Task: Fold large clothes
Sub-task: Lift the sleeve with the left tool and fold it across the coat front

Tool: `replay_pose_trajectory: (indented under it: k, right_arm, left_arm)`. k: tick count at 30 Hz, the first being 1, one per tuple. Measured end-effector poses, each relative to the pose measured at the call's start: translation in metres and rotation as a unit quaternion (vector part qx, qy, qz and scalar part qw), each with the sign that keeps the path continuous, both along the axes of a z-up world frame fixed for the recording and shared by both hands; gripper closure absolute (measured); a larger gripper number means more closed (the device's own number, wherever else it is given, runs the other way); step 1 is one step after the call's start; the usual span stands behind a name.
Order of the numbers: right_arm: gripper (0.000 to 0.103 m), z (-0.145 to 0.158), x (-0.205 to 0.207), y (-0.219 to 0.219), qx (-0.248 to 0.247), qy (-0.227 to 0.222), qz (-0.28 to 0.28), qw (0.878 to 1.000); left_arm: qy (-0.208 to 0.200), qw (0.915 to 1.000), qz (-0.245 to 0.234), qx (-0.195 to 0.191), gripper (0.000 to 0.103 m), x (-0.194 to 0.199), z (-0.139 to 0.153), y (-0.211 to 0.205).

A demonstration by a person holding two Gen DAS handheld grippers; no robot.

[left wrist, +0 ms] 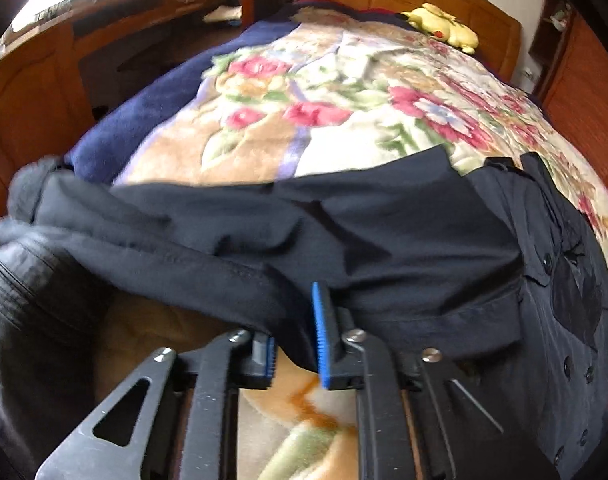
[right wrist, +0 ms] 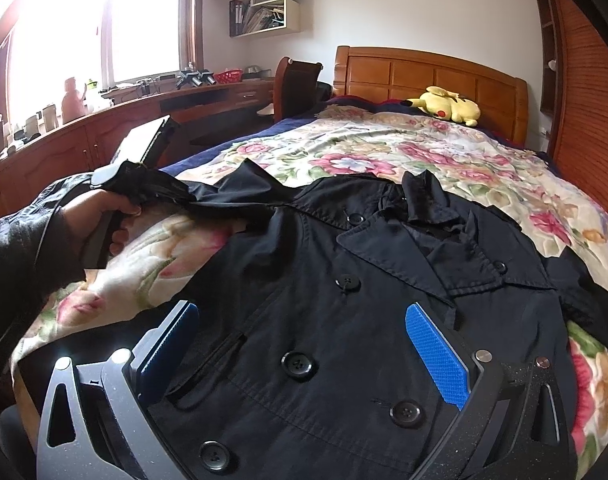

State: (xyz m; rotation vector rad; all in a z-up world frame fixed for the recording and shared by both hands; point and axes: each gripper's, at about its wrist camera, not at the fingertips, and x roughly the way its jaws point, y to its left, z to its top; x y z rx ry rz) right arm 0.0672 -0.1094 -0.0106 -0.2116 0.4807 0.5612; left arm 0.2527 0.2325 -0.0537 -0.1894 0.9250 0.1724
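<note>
A black double-breasted coat (right wrist: 344, 280) lies face up on the floral blanket (right wrist: 384, 152), its collar toward the headboard. In the left wrist view my left gripper (left wrist: 298, 344) is shut on a fold of the coat's sleeve (left wrist: 224, 276), with the dark cloth pinched between the blue pads. The right wrist view shows a person's hand (right wrist: 96, 220) holding that gripper at the left, the sleeve (right wrist: 208, 196) drawn out toward it. My right gripper (right wrist: 304, 350) hovers over the coat's buttoned front, open wide, with nothing pressed between its pads.
A yellow plush toy (right wrist: 448, 106) lies by the wooden headboard (right wrist: 424, 72). A long wooden desk (right wrist: 104, 128) with a chair (right wrist: 296, 84) runs along the bed's left side. A slatted wardrobe (right wrist: 584, 112) stands on the right.
</note>
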Motion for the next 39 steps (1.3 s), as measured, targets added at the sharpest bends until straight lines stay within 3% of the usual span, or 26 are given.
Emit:
replay_pose_trajectory:
  k: [10, 18, 26, 33, 38, 39]
  right_arm:
    - [0.000, 0.015, -0.009, -0.024, 0.011, -0.014, -0.028, 0.999]
    - [0.000, 0.024, -0.013, -0.048, 0.018, -0.020, -0.061, 0.998]
    - [0.000, 0.022, -0.021, -0.040, 0.017, -0.014, -0.059, 0.998]
    - [0.000, 0.023, -0.022, -0.039, 0.014, -0.010, -0.049, 0.999]
    - [0.000, 0.027, -0.017, -0.041, 0.010, -0.008, -0.042, 0.999]
    - [0.000, 0.027, -0.017, -0.040, 0.009, -0.008, -0.041, 0.999]
  left_arm:
    - [-0.078, 0.9944, -0.062, 0.036, 0.097, -0.014, 0.067, -0.056]
    - [-0.106, 0.9799, -0.160, 0.053, 0.097, -0.036, 0.097, -0.144]
    - [-0.085, 0.9660, -0.238, 0.054, 0.097, -0.066, 0.078, -0.203]
    - [-0.053, 0.9635, -0.257, 0.054, 0.097, -0.090, 0.044, -0.197]
    - [-0.064, 0.9621, -0.259, 0.058, 0.084, -0.113, 0.046, -0.185]
    - [-0.070, 0.9615, -0.259, 0.059, 0.077, -0.117, 0.048, -0.183]
